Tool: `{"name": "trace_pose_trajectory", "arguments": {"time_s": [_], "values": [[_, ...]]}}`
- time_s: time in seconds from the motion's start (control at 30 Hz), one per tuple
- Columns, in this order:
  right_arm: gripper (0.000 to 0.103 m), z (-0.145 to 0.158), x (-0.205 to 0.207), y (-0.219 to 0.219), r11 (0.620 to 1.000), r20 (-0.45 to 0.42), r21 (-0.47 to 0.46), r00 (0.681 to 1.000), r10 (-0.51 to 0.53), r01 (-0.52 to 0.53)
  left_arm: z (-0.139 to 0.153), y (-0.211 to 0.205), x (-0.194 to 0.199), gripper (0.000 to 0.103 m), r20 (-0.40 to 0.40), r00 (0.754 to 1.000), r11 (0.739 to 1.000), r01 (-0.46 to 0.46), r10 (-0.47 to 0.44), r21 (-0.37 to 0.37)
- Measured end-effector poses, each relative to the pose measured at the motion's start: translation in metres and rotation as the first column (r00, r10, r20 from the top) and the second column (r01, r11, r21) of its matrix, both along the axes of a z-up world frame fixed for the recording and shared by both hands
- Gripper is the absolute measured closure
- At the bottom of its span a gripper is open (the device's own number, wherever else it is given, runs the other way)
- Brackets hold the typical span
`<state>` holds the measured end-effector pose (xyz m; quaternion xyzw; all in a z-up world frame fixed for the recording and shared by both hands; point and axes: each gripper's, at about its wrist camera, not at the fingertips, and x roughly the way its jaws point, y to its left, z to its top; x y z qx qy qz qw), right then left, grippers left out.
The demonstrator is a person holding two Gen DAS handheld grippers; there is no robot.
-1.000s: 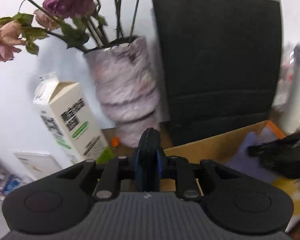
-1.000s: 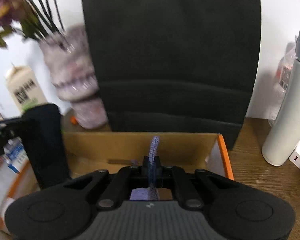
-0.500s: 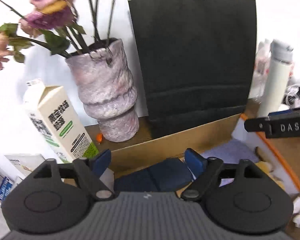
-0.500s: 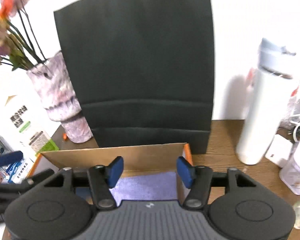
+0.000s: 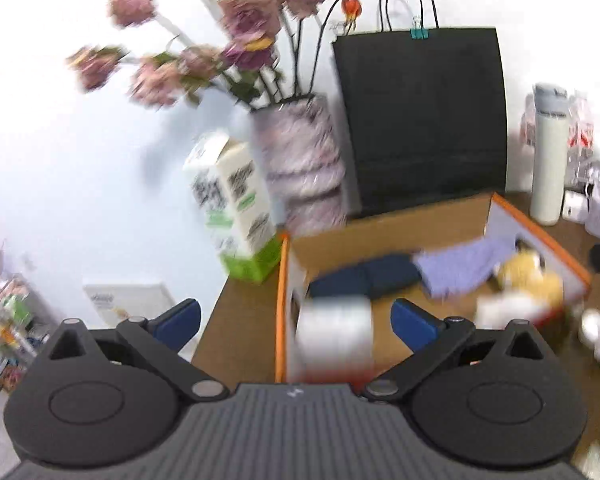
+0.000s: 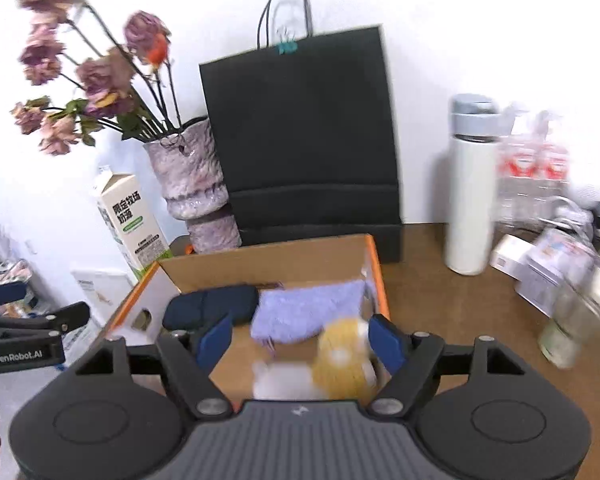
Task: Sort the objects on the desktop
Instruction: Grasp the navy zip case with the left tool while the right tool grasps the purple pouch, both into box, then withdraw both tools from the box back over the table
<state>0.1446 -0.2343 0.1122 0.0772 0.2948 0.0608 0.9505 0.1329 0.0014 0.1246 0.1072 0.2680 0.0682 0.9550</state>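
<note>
An open cardboard box point(image 6: 268, 258) with orange edges stands on the wooden desk. Inside lie a dark blue case point(image 6: 210, 306), a lilac cloth point(image 6: 306, 310), a yellow plush toy point(image 6: 346, 356) and a white item point(image 6: 278, 384). The box point(image 5: 380, 232) also shows in the left wrist view, with the case point(image 5: 364, 280), cloth point(image 5: 460, 266) and a blurred white box point(image 5: 334, 334). My left gripper point(image 5: 296, 322) is open and empty above the box's left end. My right gripper point(image 6: 302, 338) is open and empty above the box.
A black paper bag point(image 6: 304, 136) stands behind the box. A vase of dried flowers point(image 6: 190, 184) and a milk carton point(image 6: 134, 224) stand at the left. A white flask point(image 6: 470, 188), plastic bottles point(image 6: 532, 176) and small white boxes point(image 6: 540, 268) are at the right.
Both grippers opened: the left let go of the dark blue case, the right the lilac cloth, and both now lie in the box. Both grippers have pulled back and up.
</note>
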Motion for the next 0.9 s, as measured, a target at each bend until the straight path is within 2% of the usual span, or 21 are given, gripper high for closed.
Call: {"name": "trace_pose_trajectory", "arguments": {"time_s": [0.13,0.3,0.37,0.47,0.57,0.67,0.77,0.9], "values": [[0.017,-0.027,-0.078,0.017,0.997,0.094,-0.063,0.995,0.040,-0.034,-0.036,0.009,-0.062,0.000,-0.033,0.999,0.994,-0.025,0.022,-0.103],[0.017,-0.070,-0.139,0.030,0.995,0.029,-0.082,0.998,0.050,-0.048,-0.068,0.010,-0.120,0.000,-0.071,0.997,0.987,-0.042,0.031,-0.156],[0.017,-0.081,-0.160,0.034,0.993,0.036,-0.113,0.998,0.049,-0.045,-0.079,0.012,-0.140,0.000,-0.089,0.995,0.981,-0.051,0.034,-0.188],[0.017,-0.093,-0.192,0.039,0.991,0.047,-0.126,0.998,0.044,-0.038,-0.095,0.008,-0.163,0.000,-0.105,0.994,0.982,-0.049,0.030,-0.182],[0.017,-0.105,-0.208,0.039,0.994,0.033,-0.090,0.997,0.068,-0.065,-0.109,0.005,-0.171,0.000,-0.133,0.991,0.985,-0.048,0.025,-0.167],[0.017,-0.114,-0.214,0.043,0.990,0.019,-0.117,0.997,0.080,-0.078,-0.118,0.007,-0.170,0.000,-0.171,0.985,0.984,-0.055,0.025,-0.169],[0.017,-0.118,-0.217,0.047,0.988,-0.011,-0.135,0.997,0.072,-0.072,-0.118,0.008,-0.171,0.000,-0.168,0.986,0.981,-0.051,0.019,-0.187],[0.017,-0.122,-0.222,0.049,0.988,-0.011,-0.121,0.995,0.097,-0.098,-0.119,0.005,-0.172,0.000,-0.174,0.985,0.984,-0.044,0.014,-0.174]]}}
